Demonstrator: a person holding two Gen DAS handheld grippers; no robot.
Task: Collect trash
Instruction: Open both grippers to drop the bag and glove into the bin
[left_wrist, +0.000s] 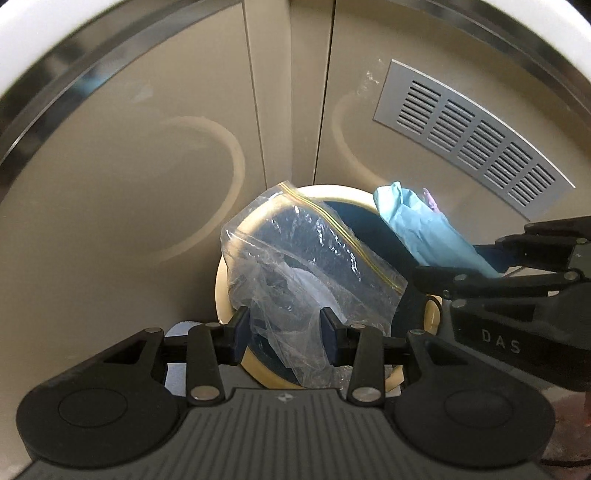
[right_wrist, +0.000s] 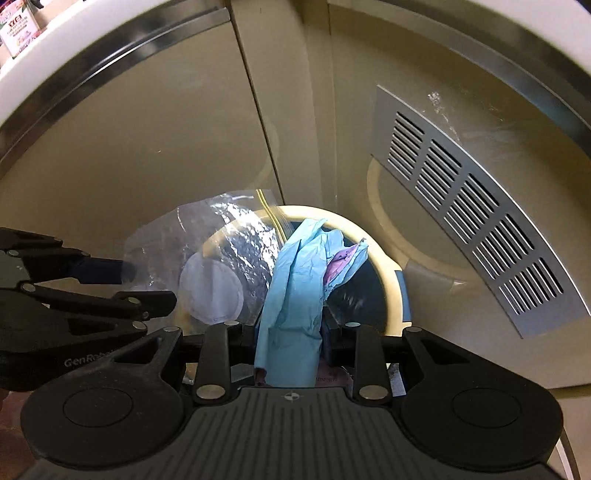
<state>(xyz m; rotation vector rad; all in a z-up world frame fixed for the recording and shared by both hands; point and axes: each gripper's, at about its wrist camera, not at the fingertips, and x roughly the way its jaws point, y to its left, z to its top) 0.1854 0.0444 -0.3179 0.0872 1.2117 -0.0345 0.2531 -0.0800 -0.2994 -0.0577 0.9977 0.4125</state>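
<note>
Between left gripper (left_wrist: 284, 328) pads: clear zip bag (left_wrist: 306, 258), pinched at lower end, draped over bin opening (left_wrist: 221, 295) ahead. Limp, light, slippery; best held by bunched film. Right gripper (right_wrist: 291, 343) clamped on soft blue glove (right_wrist: 295, 280), likewise above bin.

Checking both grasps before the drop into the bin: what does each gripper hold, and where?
The left gripper pinches the clear zip bag at its crumpled lower end. The right gripper clamps the blue glove near its lower end.
</note>
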